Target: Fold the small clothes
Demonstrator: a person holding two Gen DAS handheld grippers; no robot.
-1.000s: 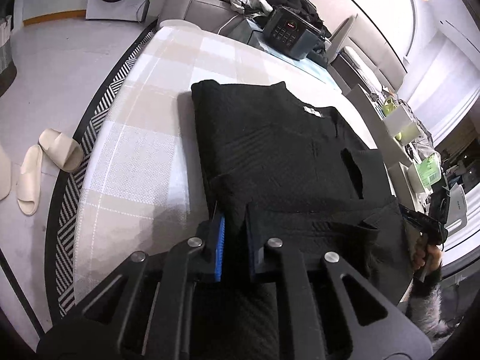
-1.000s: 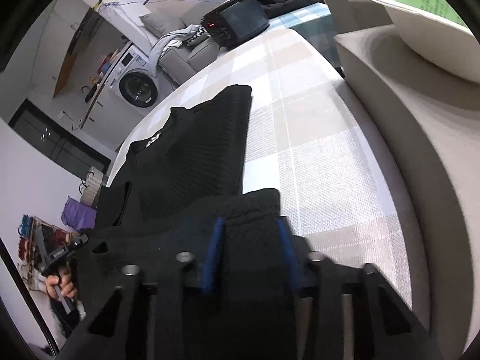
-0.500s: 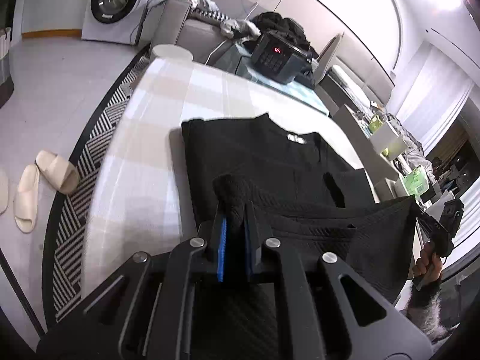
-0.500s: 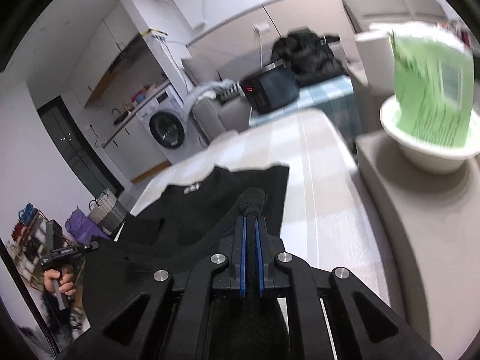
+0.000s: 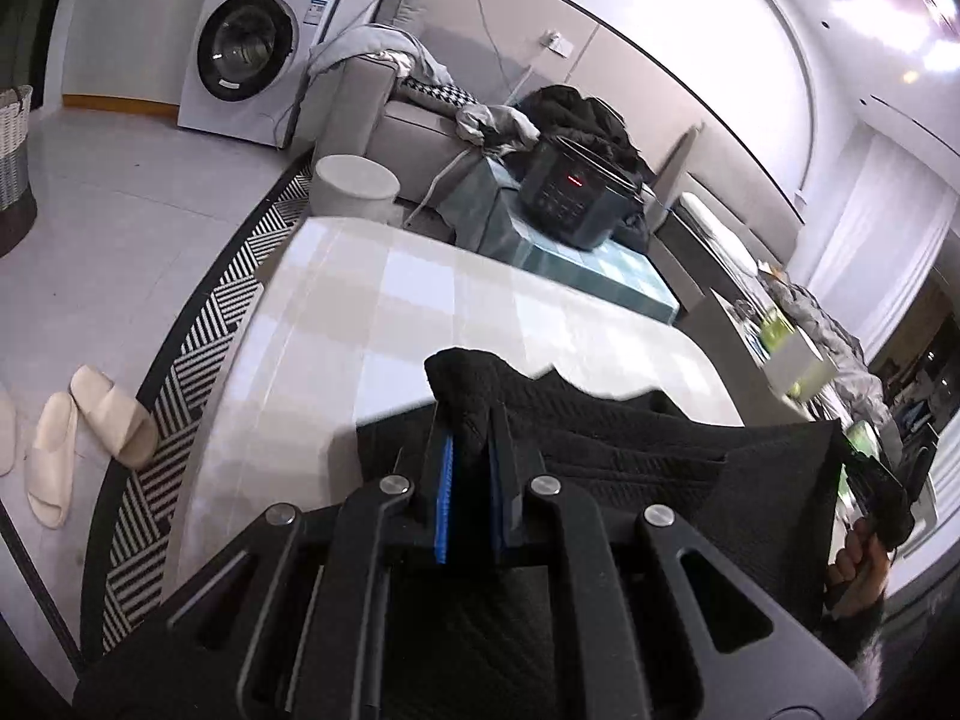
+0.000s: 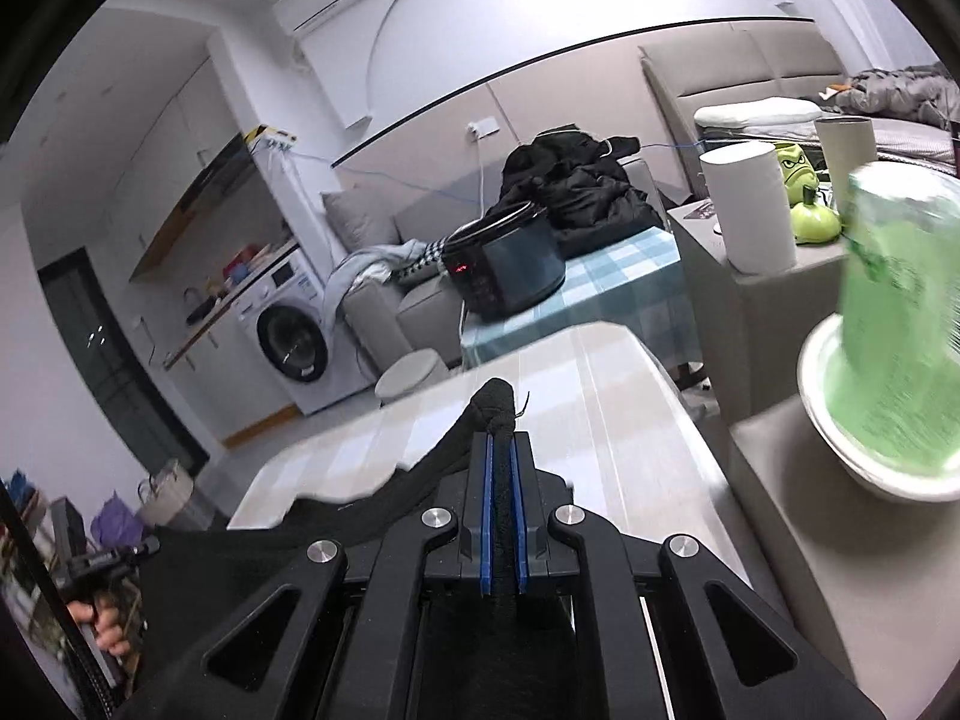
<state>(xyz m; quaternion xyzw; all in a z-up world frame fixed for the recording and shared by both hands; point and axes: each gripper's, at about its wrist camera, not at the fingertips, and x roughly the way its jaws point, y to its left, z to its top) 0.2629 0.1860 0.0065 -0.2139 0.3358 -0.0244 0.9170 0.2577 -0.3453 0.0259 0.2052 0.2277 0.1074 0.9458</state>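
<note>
A black knit garment [image 5: 660, 456] is lifted by its near edge above the checked table [image 5: 420, 300]. My left gripper [image 5: 471, 450] is shut on one corner of it, which bunches up between the blue pads. My right gripper [image 6: 503, 480] is shut on the other corner [image 6: 495, 405], and the cloth stretches from it to the left. The lifted edge hangs taut between the two grippers and hides the part of the garment that lies on the table [image 6: 600, 396].
A dark cooker [image 5: 570, 192] stands on a blue checked cloth past the table's far end. A white bowl with a green pack [image 6: 888, 360] sits on a grey ledge at the right. Slippers [image 5: 78, 438] lie on the floor at the left. A washing machine [image 5: 252, 54] stands far back.
Both grippers closed on the garment's near edge, then raised it and carried it toward the far end. The cloth on the table has dropped out of sight behind the lifted edge.
</note>
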